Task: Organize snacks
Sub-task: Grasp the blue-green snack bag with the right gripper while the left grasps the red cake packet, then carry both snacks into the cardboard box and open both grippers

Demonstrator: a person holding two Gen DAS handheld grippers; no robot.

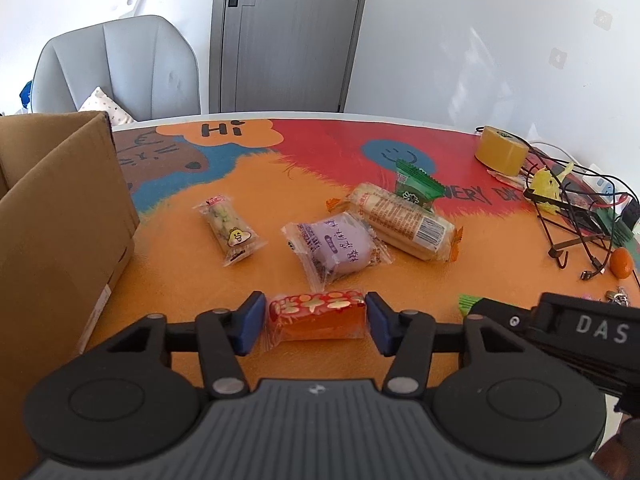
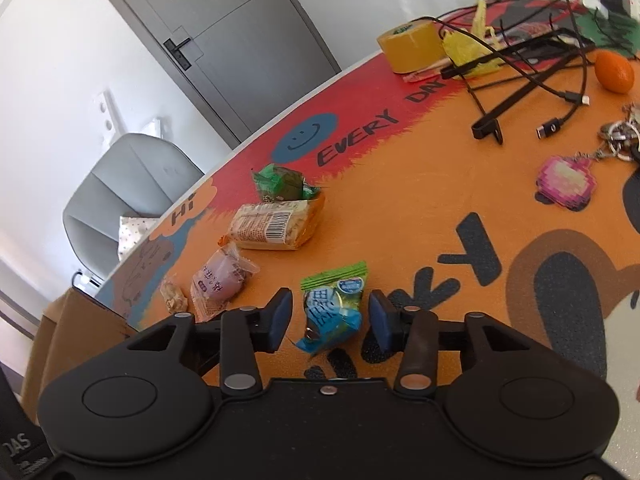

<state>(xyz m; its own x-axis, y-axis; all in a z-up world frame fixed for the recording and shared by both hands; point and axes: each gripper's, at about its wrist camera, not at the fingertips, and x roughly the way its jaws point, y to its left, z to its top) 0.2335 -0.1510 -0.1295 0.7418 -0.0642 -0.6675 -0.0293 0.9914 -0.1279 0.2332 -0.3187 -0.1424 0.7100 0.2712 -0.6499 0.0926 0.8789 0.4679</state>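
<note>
Two snacks are being lined up for pickup at once. The left gripper is set around a red-wrapped snack lying on the table; its blue pads stand just beside the wrapper's ends, and whether they already press on it cannot be told, so the jaws are taken as apart. The right gripper straddles a blue and green candy packet, with clear gaps on both sides, so nothing is clamped there.

The step in hand is judged to be the grasp itself. Next, each gripper would need to be closed squarely on its packet, lifted, and carried toward the cardboard box at the left, which is presumed to be the destination. The soft wrappers may crumple or slip if only the crimped ends are pinched.

Still waiting on the table are a purple pastry packet, a long biscuit pack, a green packet behind it and a small clear-wrapped bar.

The inside of the box is hidden, so what it already holds cannot be said. The cables and the tape roll at the far edge are partly cut off, and the printing on the wrappers is too small to read.
</note>
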